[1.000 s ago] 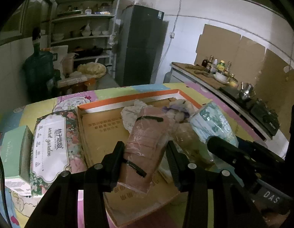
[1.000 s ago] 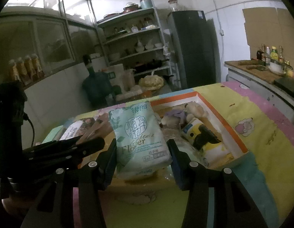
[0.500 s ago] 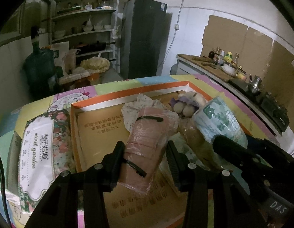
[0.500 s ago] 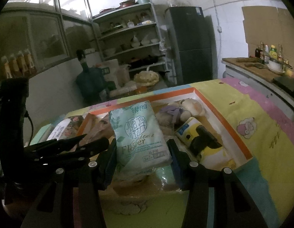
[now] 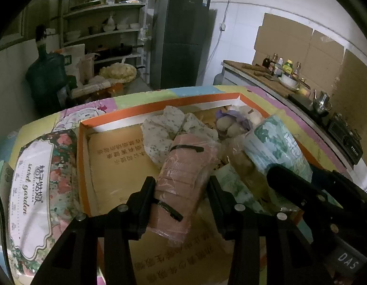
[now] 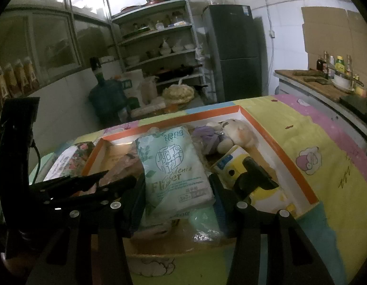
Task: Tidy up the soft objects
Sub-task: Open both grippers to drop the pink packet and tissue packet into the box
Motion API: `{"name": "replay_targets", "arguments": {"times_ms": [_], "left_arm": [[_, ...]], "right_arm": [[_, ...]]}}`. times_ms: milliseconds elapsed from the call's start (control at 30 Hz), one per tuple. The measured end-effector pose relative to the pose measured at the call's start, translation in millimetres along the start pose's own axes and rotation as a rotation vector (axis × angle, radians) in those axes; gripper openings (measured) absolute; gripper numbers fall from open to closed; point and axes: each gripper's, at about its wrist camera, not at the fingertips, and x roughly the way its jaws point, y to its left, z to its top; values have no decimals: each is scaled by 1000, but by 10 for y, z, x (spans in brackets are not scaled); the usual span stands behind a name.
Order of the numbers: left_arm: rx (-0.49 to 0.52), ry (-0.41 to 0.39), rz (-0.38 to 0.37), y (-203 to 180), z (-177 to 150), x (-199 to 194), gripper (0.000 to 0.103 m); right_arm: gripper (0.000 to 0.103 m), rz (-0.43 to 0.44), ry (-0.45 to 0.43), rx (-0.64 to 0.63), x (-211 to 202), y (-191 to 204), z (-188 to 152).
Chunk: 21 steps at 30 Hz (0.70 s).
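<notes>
Over the orange-rimmed box (image 5: 159, 108) on the colourful bench (image 6: 325, 147), you've got both hands loaded. Your left hand-held gripper (image 5: 181, 190) is clamped on a pink wrapped pack (image 5: 188, 171) with black bands, both fingers pressing its sides, and the pack hangs tilted above the cardboard floor of the box. Your right hand-held gripper (image 6: 177, 190) is squeezed onto a pale green tissue pack (image 6: 174, 166), standing more or less upright between the fingers, over the near edge of the box.

Inside the box, a floral cloth (image 5: 169, 128) lies just behind the pink pack, a plush bear (image 6: 235, 133) with something purple beside it sits in the far right corner, and a yellow and black soft toy (image 6: 249, 180) lies along the right wall, just beside your right gripper. Left of the box, a flowery "secret garden" pack (image 5: 34, 190) rests flat on the bench, touching the box's side.
</notes>
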Motion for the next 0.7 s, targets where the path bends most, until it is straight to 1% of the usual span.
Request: {"name": "replay_targets", "arguments": {"times_ms": [167, 300, 467, 533, 567, 600, 700], "left_arm": [[-10, -4, 3, 1, 7, 15, 47], [-21, -9, -13, 8, 14, 7, 47], [-16, -7, -6, -7, 26, -30, 50], [-11, -20, -8, -16, 19, -61, 57], [-12, -26, -6, -23, 16, -79, 58], [-13, -32, -5, -23, 16, -95, 61], [-21, -60, 2, -18, 26, -160, 72]], "right_arm": [[55, 1, 3, -2, 22, -17, 9], [56, 19, -5, 13, 19, -30, 1], [58, 44, -14, 36, -1, -59, -15], [59, 48, -19, 41, -13, -65, -14], [59, 49, -23, 44, -21, -60, -13], [59, 51, -27, 48, -35, -63, -10], [59, 58, -37, 58, -77, -71, -4]]}}
